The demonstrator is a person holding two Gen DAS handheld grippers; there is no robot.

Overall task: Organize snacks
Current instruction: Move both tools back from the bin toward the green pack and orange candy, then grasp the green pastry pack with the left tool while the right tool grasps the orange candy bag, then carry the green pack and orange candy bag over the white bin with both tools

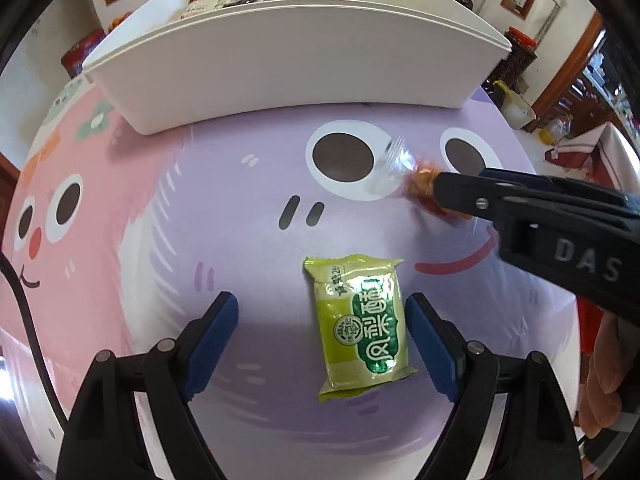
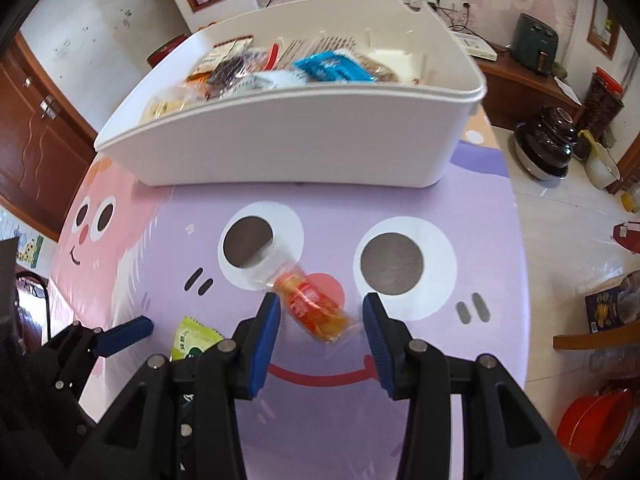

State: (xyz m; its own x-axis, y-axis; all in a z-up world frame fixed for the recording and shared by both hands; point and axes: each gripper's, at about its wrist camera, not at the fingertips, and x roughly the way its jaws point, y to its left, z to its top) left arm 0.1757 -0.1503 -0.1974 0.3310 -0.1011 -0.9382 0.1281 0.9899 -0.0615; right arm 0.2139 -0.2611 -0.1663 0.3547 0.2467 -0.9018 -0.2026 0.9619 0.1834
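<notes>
Your left gripper point(image 1: 323, 344) hangs with fingers apart around the green packet point(image 1: 360, 326), lengthwise and hugging the right pad, while your right gripper point(image 2: 320, 340) brackets the orange packet point(image 2: 314, 308), untouched.

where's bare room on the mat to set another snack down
Bare purple mat lies below the printed red smile, and the pink cartoon face left of the green foil packet is free. It is crowded inside the white plastic bin and around the orange clear-wrapped snack.
</notes>
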